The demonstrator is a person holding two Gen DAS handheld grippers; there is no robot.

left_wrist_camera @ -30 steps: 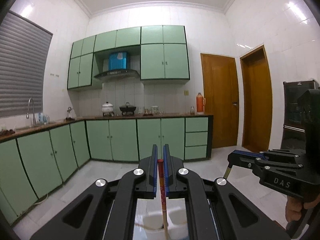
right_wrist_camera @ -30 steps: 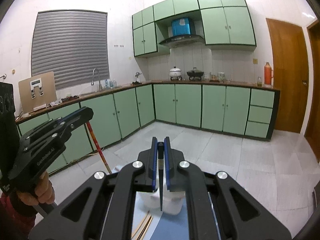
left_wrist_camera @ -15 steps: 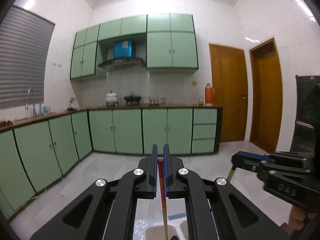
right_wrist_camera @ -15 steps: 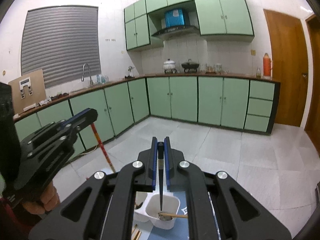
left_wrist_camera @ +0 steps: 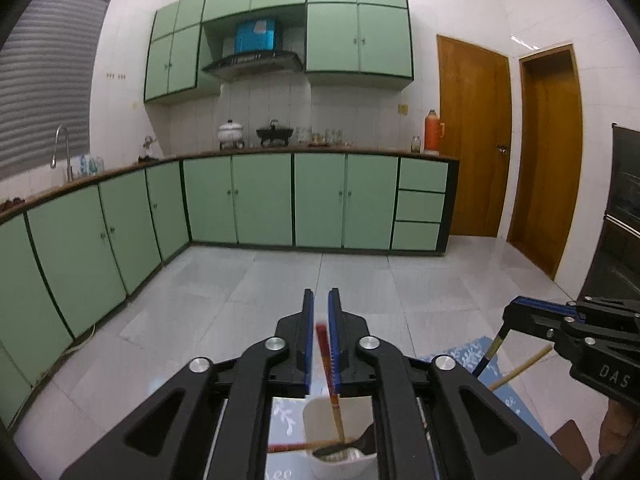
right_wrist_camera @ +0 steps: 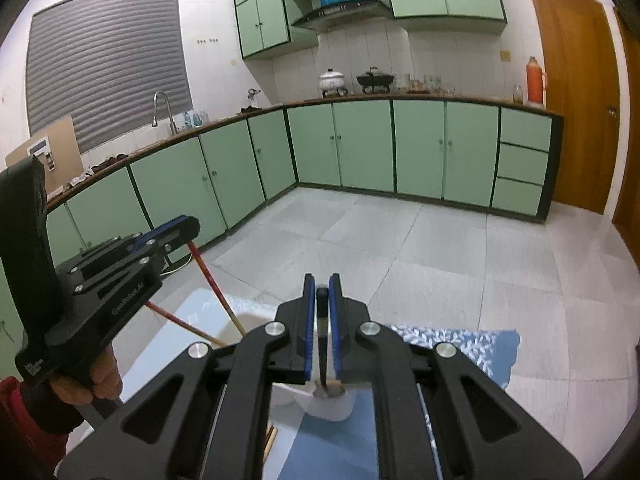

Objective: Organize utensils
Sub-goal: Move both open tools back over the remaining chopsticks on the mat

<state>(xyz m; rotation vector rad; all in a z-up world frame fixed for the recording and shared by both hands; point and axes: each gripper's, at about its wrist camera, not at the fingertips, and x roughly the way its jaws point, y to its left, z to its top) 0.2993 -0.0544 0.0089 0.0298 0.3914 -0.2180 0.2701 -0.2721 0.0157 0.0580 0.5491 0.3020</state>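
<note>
I see a red-topped wooden chopstick (left_wrist_camera: 330,376) standing between the blue pads of my left gripper (left_wrist_camera: 319,344). The jaws are narrow, but there is a visible gap on the stick's left side and the stick is blurred, so I cannot tell whether it is clamped or loose. Its pale lower end reaches down into a white plastic holder cup (left_wrist_camera: 340,436) directly below the gripper. A second red-handled chopstick (left_wrist_camera: 294,447) lies slanted across the cup's mouth.

In the right wrist view, my right gripper (right_wrist_camera: 322,332) is closed tight on a thin black-handled chopstick (right_wrist_camera: 321,340), held upright, its lower end entering a white cup compartment (right_wrist_camera: 332,404) below. The left wrist view shows the same black stick (left_wrist_camera: 490,354) hanging from the right gripper's blue tip, with a pale wooden stick (left_wrist_camera: 520,369) slanting just beside it.

The right wrist view also shows the left gripper (right_wrist_camera: 176,230) from the side, the red chopstick (right_wrist_camera: 216,292) slanting down from it toward the cup. The operator's left hand (right_wrist_camera: 102,380) grips the handle.

The cup stands on a blue leaf-patterned cloth (right_wrist_camera: 472,344) covering the bench. Beyond lie a pale tiled floor (left_wrist_camera: 280,280) and green kitchen cabinets (left_wrist_camera: 260,200).
</note>
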